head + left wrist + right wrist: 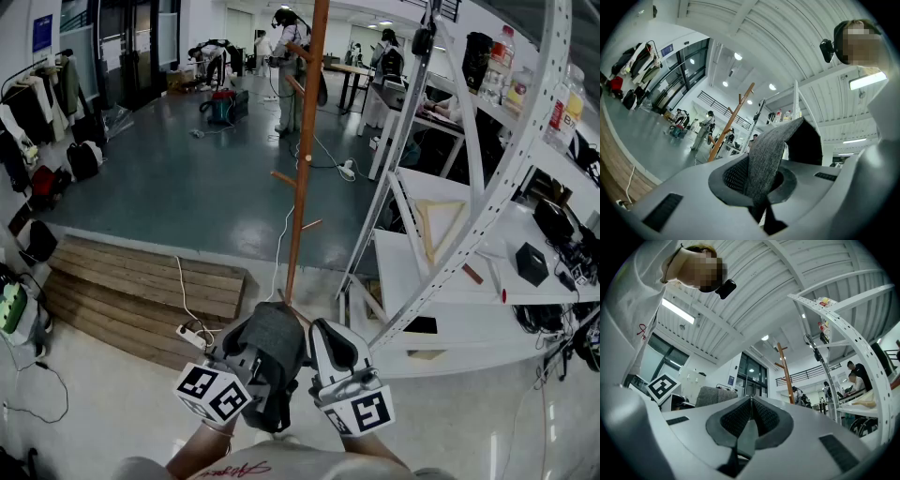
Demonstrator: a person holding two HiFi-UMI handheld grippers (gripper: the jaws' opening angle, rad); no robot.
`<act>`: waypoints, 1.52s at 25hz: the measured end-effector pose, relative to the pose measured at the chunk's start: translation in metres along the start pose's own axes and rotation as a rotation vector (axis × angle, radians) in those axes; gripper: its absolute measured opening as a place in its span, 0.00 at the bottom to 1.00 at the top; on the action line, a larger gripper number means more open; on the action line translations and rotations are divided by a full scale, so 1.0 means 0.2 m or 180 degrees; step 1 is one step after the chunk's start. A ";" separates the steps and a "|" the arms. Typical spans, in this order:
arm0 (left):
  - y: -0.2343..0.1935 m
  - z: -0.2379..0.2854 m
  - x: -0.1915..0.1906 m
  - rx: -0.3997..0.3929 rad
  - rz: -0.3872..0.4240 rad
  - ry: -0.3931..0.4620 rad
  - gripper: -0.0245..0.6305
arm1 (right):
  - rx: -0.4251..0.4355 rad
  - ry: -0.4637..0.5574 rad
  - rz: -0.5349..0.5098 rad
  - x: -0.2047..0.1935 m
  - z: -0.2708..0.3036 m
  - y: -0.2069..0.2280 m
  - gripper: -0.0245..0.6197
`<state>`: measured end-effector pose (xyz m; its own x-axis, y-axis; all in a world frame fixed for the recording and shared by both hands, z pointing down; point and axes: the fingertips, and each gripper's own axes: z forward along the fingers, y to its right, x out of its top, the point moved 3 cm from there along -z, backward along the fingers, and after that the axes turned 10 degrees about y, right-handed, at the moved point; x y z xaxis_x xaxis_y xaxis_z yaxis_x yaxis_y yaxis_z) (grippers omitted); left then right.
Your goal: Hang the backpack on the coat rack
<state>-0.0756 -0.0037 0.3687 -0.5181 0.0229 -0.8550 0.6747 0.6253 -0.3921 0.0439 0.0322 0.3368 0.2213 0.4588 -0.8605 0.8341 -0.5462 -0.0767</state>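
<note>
Approach is our step: left tongs (759,183) clamp the backpack (272,349) by its grey strap (769,149), low before the wooden coat rack (302,169), right tongs (751,420) closed, empty; next we raise that strap onto a peg (284,177).

Open lab, white perforated shelving (497,208)

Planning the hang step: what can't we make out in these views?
backpack body: head view, mostly under the left gripper and right gripper.
coat rack top: head view, cut off by the upper edge; foot behind the backpack.
far people: all views, too small.
</note>
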 end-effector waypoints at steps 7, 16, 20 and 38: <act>0.01 0.01 0.02 0.0060 0.0087 -0.0052 0.09 | 0.0037 0.0033 0.0015 -0.01 0.02 -0.01 0.08; 0.02 0.01 0.02 0.0069 0.0078 -0.0038 0.09 | 0.0069 0.0075 0.0045 0.01 0.01 -0.01 0.08; 0.02 0.02 0.02 0.0090 0.0095 -0.0040 0.09 | 0.0102 0.0171 -0.0004 0.04 0.00 -0.01 0.08; -0.06 0.26 0.07 0.0306 0.0323 0.0212 0.09 | 0.0258 0.0177 0.0090 -0.06 0.03 0.20 0.08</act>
<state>-0.0636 -0.0504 0.3440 -0.4763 0.1357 -0.8687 0.7709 0.5397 -0.3383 0.0710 0.0004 0.3410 0.2737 0.4794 -0.8338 0.7841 -0.6133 -0.0953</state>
